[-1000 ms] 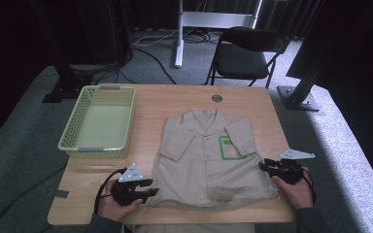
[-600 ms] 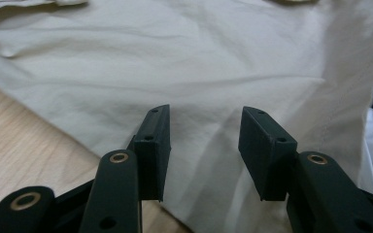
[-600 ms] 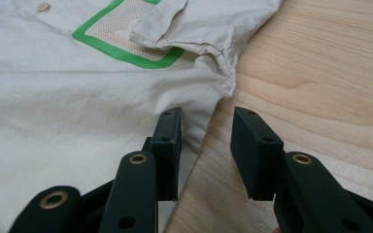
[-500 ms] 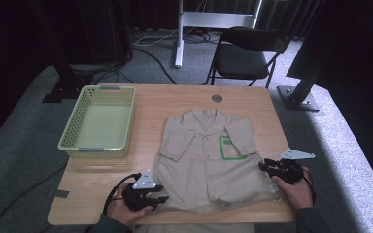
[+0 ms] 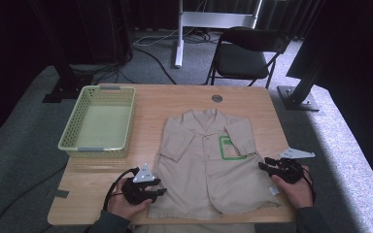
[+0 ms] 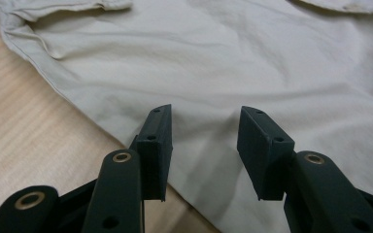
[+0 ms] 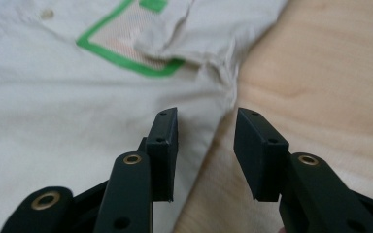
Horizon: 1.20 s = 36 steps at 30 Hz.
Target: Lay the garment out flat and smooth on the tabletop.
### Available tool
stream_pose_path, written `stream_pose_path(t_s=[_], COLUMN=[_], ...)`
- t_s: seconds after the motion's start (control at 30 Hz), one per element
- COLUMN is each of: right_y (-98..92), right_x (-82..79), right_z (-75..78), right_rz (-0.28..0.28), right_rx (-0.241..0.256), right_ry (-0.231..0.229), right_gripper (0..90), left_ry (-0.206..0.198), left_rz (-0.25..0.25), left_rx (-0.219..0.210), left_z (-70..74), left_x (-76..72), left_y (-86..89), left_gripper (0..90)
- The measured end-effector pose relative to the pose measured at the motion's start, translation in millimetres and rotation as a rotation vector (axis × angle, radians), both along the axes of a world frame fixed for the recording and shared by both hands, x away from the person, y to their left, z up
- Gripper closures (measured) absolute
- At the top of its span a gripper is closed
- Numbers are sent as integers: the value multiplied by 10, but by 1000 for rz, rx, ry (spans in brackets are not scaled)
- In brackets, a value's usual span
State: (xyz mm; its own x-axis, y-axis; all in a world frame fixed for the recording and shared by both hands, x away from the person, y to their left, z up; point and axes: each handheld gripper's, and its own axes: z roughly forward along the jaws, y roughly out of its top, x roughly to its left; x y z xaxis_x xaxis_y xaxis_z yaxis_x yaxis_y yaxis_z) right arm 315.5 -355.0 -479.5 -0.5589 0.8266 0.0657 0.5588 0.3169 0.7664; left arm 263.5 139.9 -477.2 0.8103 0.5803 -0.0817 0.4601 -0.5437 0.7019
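Note:
A beige short-sleeved shirt [image 5: 209, 160] with a green-outlined chest pocket [image 5: 230, 147] lies flat on the wooden table [image 5: 184, 99], collar away from me. My left gripper [image 5: 159, 192] is at the shirt's lower left hem, open, its jaws over the cloth edge [image 6: 126, 121]. My right gripper [image 5: 263, 165] is at the shirt's right side edge, open, one jaw over the cloth [image 7: 102, 111] and one over bare wood. Neither holds anything.
A pale green plastic basket [image 5: 99, 122] stands empty on the table's left half. A round grommet [image 5: 217, 98] sits near the far edge. A black folding chair [image 5: 245, 53] and a white stand are beyond the table.
My left gripper has moved right and slightly toward me, reaching the shirt's lower left hem. The right gripper has stayed at the shirt's right edge.

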Motion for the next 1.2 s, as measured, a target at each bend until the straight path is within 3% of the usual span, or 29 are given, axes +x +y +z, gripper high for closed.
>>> stream_pose_path(t_s=[0.27, 0.53, 0.77, 1.07, 1.2], right_y=[127, 311, 434, 567, 617], right_x=[74, 223, 344, 449, 495], right_z=[258, 306, 274, 239, 197], right_rz=[22, 66, 97, 137, 145], right_rx=[-21, -36, -45, -41, -62], right_ry=[-65, -70, -47, -14, 8], right_gripper=[603, 605, 603, 581, 565], left_ry=[-26, -36, -44, -49, -48], left_rz=[31, 46, 60, 56, 57], left_rx=[34, 39, 18, 26, 18], left_z=[8, 4, -15, -14, -18], left_x=[87, 185, 243, 289, 292], left_y=[-108, -153, -179, -224, -219], left_gripper=[556, 557, 555, 554, 553])
